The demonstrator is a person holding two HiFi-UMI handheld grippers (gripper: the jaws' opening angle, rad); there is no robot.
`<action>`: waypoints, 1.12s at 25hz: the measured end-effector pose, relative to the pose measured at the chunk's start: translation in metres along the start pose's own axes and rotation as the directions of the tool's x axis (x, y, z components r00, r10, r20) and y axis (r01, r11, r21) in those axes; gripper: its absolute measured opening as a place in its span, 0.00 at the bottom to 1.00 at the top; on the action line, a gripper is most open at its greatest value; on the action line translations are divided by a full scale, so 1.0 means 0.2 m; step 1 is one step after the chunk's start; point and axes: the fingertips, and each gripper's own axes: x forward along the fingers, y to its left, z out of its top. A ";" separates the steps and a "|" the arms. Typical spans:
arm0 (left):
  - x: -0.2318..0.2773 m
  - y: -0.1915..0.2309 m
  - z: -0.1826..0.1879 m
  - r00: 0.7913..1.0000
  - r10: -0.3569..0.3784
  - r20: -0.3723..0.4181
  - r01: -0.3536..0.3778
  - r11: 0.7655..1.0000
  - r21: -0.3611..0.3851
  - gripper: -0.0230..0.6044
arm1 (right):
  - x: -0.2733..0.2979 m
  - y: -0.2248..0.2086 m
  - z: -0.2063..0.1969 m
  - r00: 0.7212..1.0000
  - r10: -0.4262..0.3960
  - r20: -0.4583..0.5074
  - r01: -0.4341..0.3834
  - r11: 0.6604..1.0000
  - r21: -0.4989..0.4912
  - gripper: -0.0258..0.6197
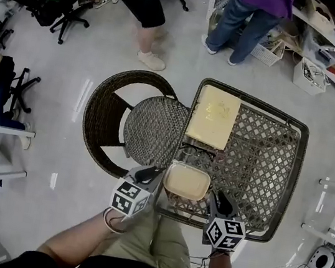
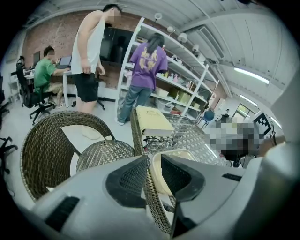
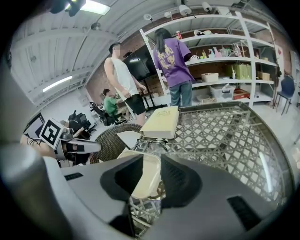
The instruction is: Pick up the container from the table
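Observation:
A shallow cream container (image 1: 186,182) is at the near left corner of the wicker table (image 1: 293,175). My left gripper (image 1: 150,173) is at its left rim and my right gripper (image 1: 214,197) at its right rim. In the left gripper view the jaws (image 2: 152,171) stand narrow, with the container's edge (image 2: 185,153) and the table's woven rim between them. The right gripper view shows the jaws (image 3: 151,180) closed narrow over the container's rim (image 3: 136,157). I cannot tell whether the container rests on the table or is raised off it.
A pale yellow book (image 1: 213,115) lies at the table's far side, with a pair of glasses (image 1: 198,149) between it and the container. A wicker chair (image 1: 149,127) stands against the table's left. Two people (image 1: 256,12) stand beyond; shelves line the right.

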 end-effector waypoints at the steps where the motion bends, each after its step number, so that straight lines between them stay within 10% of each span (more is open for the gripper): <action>1: 0.02 0.01 -0.01 1.000 -0.001 -0.006 0.001 1.000 -0.004 0.16 | 0.01 -0.01 -0.02 1.000 -0.002 -0.008 0.002 1.000 0.005 0.19; 28: 0.22 0.01 -0.18 0.996 -0.028 -0.083 0.026 0.999 -0.024 0.17 | 0.23 -0.11 -0.27 0.993 0.076 -0.086 -0.061 0.985 0.163 0.19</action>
